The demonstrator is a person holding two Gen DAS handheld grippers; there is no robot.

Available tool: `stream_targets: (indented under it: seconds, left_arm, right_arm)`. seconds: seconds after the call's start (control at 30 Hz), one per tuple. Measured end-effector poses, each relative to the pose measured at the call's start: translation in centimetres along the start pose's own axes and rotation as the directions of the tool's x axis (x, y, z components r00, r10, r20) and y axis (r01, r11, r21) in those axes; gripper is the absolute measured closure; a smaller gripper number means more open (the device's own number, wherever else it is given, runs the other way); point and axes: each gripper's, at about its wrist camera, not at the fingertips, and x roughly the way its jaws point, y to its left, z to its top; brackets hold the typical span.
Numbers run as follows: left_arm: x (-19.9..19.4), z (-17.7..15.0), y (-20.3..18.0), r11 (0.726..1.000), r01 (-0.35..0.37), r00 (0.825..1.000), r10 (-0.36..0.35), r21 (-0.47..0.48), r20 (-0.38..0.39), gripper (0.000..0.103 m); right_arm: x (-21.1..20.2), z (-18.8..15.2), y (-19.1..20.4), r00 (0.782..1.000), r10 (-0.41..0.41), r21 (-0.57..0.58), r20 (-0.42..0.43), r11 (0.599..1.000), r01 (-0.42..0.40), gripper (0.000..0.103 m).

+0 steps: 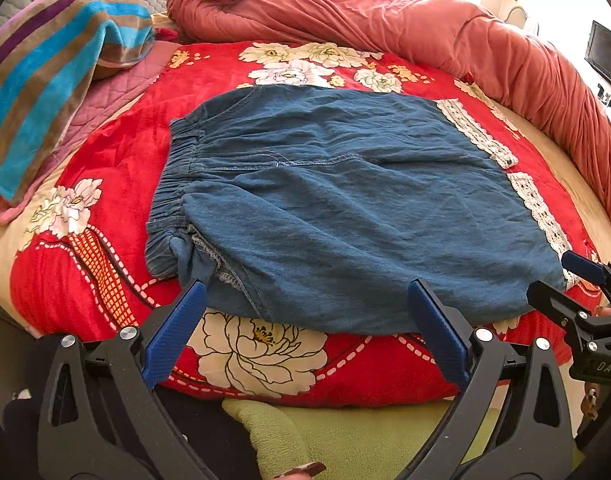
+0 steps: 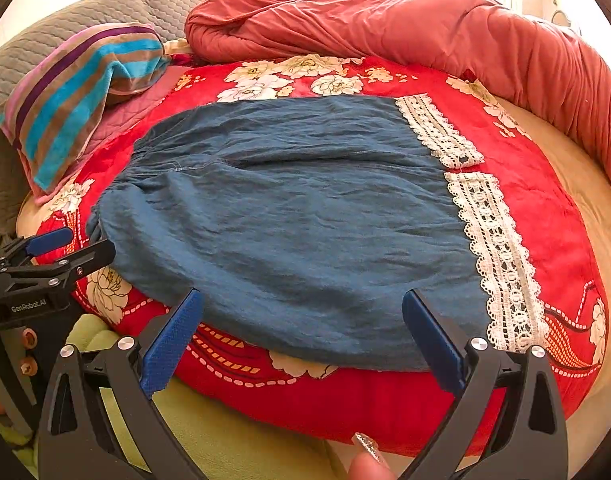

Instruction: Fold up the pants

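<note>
Judging from the flat, unfolded lay of the pants (image 1: 345,208), the task stood at the approach step, ahead of the first fold; no fabric had yet been gripped. The pants lay spread across the middle of the red flowered blanket (image 1: 117,152) on the bed, with the elastic waistband toward the blanket's left edge and the white lace cuffs (image 2: 493,240) toward its right edge. Both legs lay side by side, the near leg reaching almost to the blanket's near edge.

The left gripper (image 1: 305,304) hung with its jaws spread wide and holding nothing. Its blue tips sat just at the near hem of the pants, toward the waistband end; whether they touched the cloth could not be told. The right gripper (image 2: 303,312) was likewise spread and empty, its tips at the near hem toward the cuff end.

The next move likely called for each gripper to advance over the near edge of the pants, clench on the near leg, then lift and carry it across onto the far leg, keeping the two grips level so the fold stayed straight
</note>
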Motion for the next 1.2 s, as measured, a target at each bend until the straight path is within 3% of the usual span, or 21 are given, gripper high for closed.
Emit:
stream_targets:
  seconds: [0.83, 1.2]
  left_arm:
    - [0.0, 0.0, 0.3, 1.0, 0.005, 1.0, -0.005, -0.004, -0.003, 0.009]
    - [0.4, 1.2, 1.2, 0.999, -0.026, 1.0, 0.027, -0.043, 0.016, 0.009]
  right_arm:
    - [0.0, 0.0, 0.0, 1.0, 0.0, -0.001, 0.008, 1.0, 0.0, 0.004]
    - [1.3, 2.5, 0.5, 0.999, -0.001, -0.038, 0.042, 0.999, 0.003, 0.004]
